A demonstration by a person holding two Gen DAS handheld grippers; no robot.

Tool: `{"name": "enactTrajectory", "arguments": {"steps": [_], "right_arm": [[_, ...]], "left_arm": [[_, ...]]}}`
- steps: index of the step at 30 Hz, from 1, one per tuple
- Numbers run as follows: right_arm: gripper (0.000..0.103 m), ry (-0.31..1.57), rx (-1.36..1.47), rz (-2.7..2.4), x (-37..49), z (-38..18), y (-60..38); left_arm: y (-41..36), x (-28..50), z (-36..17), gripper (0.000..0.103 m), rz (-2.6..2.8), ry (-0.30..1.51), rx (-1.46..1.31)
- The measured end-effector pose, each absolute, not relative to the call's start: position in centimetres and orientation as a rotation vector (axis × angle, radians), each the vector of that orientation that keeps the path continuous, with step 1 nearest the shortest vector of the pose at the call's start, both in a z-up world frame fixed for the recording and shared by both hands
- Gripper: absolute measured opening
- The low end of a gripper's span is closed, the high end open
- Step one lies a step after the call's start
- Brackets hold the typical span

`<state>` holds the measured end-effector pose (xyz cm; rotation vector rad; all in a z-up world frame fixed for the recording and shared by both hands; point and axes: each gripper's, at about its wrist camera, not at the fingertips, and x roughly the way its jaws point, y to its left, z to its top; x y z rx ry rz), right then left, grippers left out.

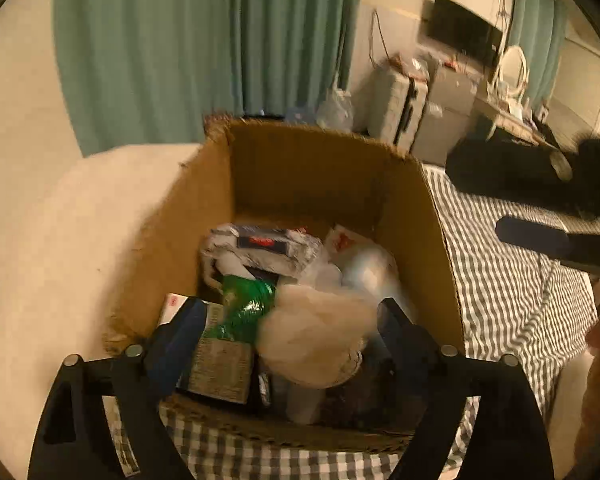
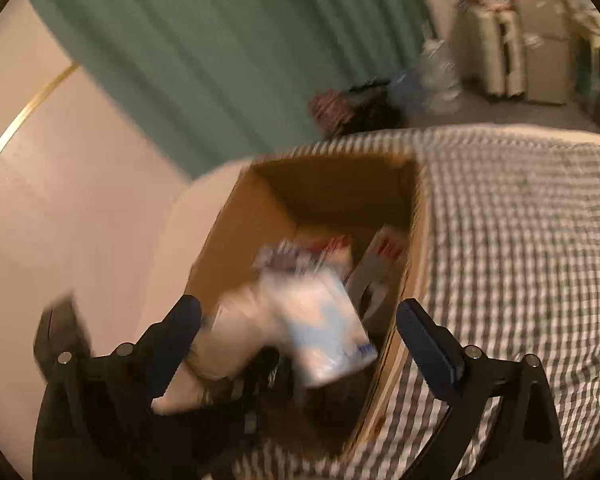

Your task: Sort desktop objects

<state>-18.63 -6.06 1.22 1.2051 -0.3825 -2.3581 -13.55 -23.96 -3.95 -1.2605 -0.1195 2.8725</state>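
An open cardboard box [image 1: 308, 164] stands on a checked bedspread [image 1: 512, 280] and holds several items: a green packet [image 1: 246, 306], a cream bundle [image 1: 316, 332], a white and blue wrapped pack [image 1: 268, 246] and white bags [image 1: 364, 260]. My left gripper [image 1: 292, 320] is open over the box's near end, fingers either side of the contents. In the blurred right wrist view the box [image 2: 240, 240] shows again; my right gripper [image 2: 300, 320] is open above it, with a white and blue packet [image 2: 324, 332] loose between the fingers, touching neither.
My right gripper's dark fingers [image 1: 540, 236] reach in at the right of the left wrist view. A green curtain [image 1: 204, 40], pale wall and suitcases [image 1: 400, 112] stand behind. The checked bedspread [image 2: 520, 220] extends right of the box.
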Motion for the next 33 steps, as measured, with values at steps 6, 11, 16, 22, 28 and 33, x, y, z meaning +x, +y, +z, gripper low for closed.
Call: {"name": "enactTrajectory", "arguments": {"steps": [6, 11, 16, 22, 28, 33], "right_arm": [[0.1, -0.357, 1.121, -2.479, -16.9, 3.5, -4.9], [0.101, -0.163, 1.011, -2.622, -13.2, 6.2, -3.7], [0.103, -0.021, 0.889, -2.758, -8.7, 6.4, 0.1], [0.103, 0.102, 0.889, -2.886, -5.2, 1.5, 4.7], [0.102, 0.198, 0.962, -2.861, -6.1, -0.9, 4.6], [0.102, 0.102, 0.999, -2.85, -6.2, -2.0, 4.4]], "left_arm": [[-25.4, -12.2, -2.4, 0.102, 2.976, -0.155, -1.199], [-24.9, -9.8, -0.8, 0.103, 3.064, -0.299, -1.09], [-23.2, -6.3, -1.9, 0.103, 3.027, -0.515, -1.051], [-19.8, -5.0, -4.1, 0.103, 3.03, -0.52, -1.093], [-16.4, -4.6, -4.7, 0.103, 3.071, -0.291, -1.041], [-15.3, -3.8, -4.3, 0.103, 3.11, -0.126, -0.953]]}}
